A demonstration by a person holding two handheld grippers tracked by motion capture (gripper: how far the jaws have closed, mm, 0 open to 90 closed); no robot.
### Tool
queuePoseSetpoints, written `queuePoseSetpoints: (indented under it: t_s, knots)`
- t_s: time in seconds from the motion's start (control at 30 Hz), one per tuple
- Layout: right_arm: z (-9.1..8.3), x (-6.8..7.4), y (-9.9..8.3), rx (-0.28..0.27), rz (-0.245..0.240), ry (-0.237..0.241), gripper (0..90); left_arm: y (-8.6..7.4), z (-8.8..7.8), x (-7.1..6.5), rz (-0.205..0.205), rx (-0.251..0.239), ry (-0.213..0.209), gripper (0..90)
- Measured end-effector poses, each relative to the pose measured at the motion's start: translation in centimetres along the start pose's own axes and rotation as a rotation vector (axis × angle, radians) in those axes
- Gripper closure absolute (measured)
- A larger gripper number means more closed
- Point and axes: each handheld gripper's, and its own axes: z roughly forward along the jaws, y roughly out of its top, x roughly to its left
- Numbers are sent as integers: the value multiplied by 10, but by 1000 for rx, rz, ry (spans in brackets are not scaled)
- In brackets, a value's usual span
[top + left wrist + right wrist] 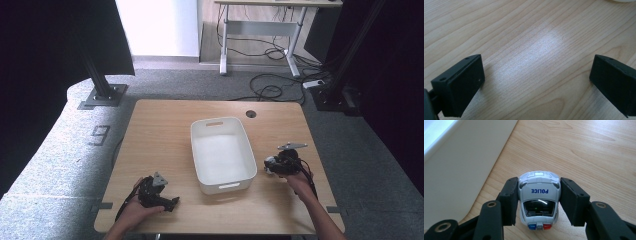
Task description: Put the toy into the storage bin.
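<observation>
White toy police car [539, 200], "POLICE" on hood, blue/red roof lights, sits btwn right gripper [539, 201] jaws, both pads pressed on its sides = gripped. Car is at/just over wooden table [160, 135], can't tell if wheels touch. In high view car [270, 164] is just right of white plastic bin [222, 152], near its front right corner; bin wall [461, 170] close on left in right gripper view. Bin interior bare. Left gripper [159, 196] near front left table edge, well apart from bin, jaws wide apart w/ bare wood btwn [536, 75]. Round cable hole [251, 113] behind bin.
</observation>
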Motion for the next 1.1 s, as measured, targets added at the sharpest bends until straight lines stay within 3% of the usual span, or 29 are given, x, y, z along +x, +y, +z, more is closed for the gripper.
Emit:
queuePoseSetpoints:
  t_s: [0.8,1.1]
  knots:
    - [22,5,-9,115,-41,-4,504,0,0,0,0,-1,-1,0]
    - [17,0,-10,87,-31,23,440,0,0,0,0,-1,0,0]
